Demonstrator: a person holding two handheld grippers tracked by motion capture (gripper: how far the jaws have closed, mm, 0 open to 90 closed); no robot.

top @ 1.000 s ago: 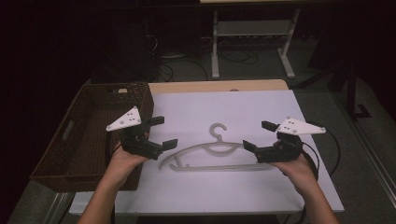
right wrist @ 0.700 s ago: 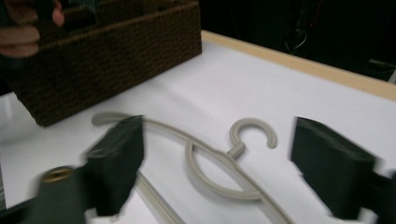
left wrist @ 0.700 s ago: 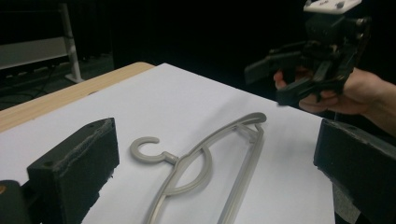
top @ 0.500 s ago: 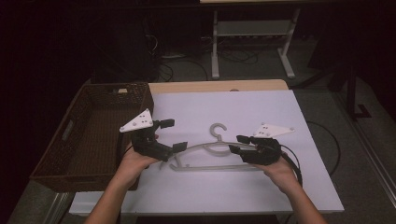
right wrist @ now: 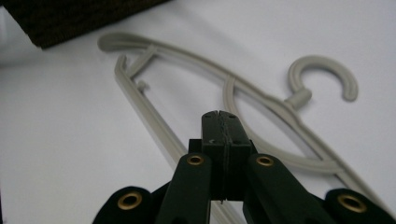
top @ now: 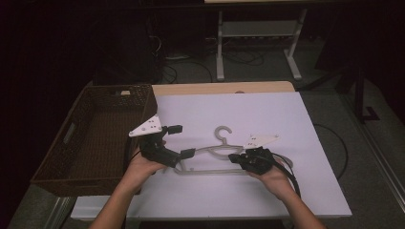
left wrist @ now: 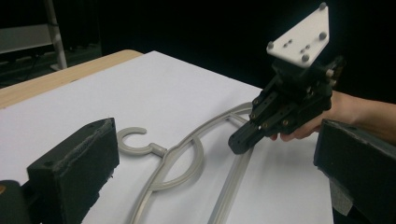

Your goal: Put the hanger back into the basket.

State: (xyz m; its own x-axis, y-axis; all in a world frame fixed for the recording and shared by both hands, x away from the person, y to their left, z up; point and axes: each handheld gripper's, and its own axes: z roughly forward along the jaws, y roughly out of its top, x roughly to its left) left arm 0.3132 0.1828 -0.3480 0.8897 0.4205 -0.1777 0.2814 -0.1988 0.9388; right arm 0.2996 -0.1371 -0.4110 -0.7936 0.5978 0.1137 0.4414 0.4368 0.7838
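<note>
A white sheet [top: 267, 124] covers the table, and a grey hanger [top: 215, 152] lies on it. The right gripper [top: 237, 158] has just closed tight, pads together with nothing between them. The left gripper [top: 180, 141] is wide open over the hanger's end.

Dim overall, high view underexposed toward 9 and 12 o'clock, background near black. White sheet [top: 267, 119] on bench brightest, no glare. Soft, faint shadows under hanger [top: 215, 155]. Grainy, soft detail throughout. Left gripper view: near pads [left wrist: 74, 172] blurred, black backdrop at 12. Right gripper view: sheet bright, basket corner [right wrist: 60, 18] at 11 o'clock out of focus.
</note>
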